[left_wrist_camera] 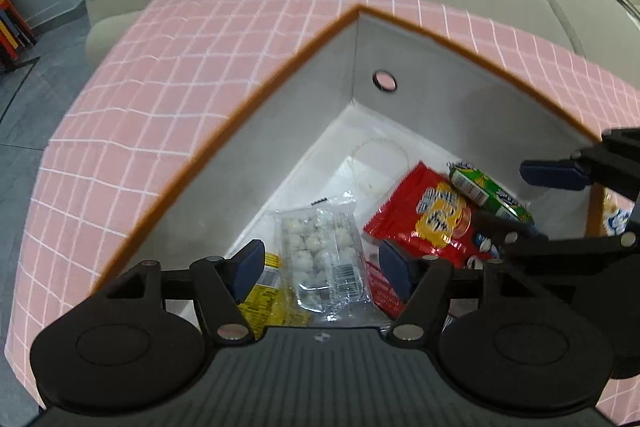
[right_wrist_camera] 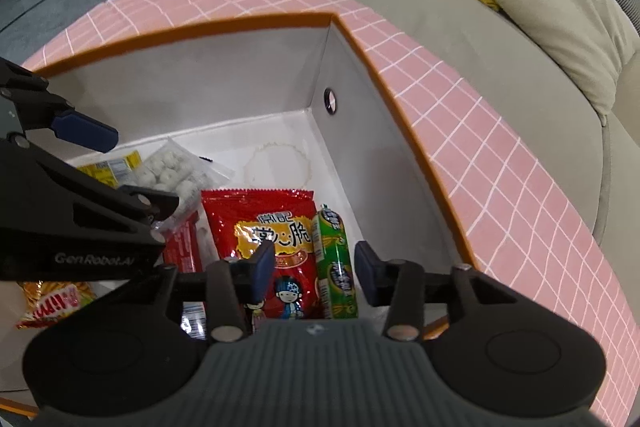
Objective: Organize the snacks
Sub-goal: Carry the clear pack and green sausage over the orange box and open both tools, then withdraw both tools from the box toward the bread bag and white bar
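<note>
A: Both tongs over the box (right_wrist_camera: 360, 39) on the pink-checked worktop (left_wrist_camera: 132, 115). We see the left tongs (left_wrist_camera: 322, 265) spread wide, nothing gripped, above the clear bag of white balls (left_wrist_camera: 320, 251).

B: Right tongs (right_wrist_camera: 316, 269) likewise released, hovering over the green tube pack (right_wrist_camera: 334, 267). It lies beside the red snack bag (right_wrist_camera: 272, 231), nearest the box's right wall.

A: Yellow packet (left_wrist_camera: 268, 291) near the left wall. Done.

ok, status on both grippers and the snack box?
Left gripper open over clear candy bag. Right gripper open over red packet and green roll. All inside box. Nothing blocking.
</note>
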The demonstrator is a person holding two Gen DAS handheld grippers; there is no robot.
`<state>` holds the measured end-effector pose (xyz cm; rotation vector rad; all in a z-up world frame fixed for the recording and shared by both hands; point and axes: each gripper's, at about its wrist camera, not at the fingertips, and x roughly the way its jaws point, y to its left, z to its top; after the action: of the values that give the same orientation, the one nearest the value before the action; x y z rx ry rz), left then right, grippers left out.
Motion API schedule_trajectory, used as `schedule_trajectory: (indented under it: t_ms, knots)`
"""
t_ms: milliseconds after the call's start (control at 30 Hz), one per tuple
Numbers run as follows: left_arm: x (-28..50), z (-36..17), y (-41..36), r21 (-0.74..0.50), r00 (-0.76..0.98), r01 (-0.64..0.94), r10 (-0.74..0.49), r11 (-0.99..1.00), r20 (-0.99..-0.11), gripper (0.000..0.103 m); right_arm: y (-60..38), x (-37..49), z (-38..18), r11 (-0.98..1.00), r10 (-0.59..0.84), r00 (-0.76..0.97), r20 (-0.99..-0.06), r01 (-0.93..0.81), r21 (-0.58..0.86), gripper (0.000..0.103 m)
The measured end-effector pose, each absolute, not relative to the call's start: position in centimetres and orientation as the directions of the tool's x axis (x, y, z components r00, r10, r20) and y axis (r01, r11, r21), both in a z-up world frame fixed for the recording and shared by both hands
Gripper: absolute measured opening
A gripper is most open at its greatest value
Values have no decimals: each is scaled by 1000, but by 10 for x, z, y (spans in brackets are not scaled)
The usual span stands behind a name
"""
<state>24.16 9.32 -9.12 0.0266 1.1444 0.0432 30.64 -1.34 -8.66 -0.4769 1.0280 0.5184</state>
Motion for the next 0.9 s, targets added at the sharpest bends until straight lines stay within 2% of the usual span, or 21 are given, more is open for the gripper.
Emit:
schedule_trajectory:
  t_ms: [267, 433, 900]
  knots:
    - [230, -59, 93, 40, 480, -36, 53, 999, -876, 78, -20, 288, -57, 794, 217, 466, -858, -596, -122, 52]
    - [217, -34, 87, 33, 532, -39, 49, 999, -845, 78, -31, 272, -33, 819, 247, 502, -829, -566, -98, 61]
    - [164, 20, 51, -21, 682, -42, 14, 999, -731, 78, -94, 211, 13, 926, 263, 649, -714, -377, -1, 73]
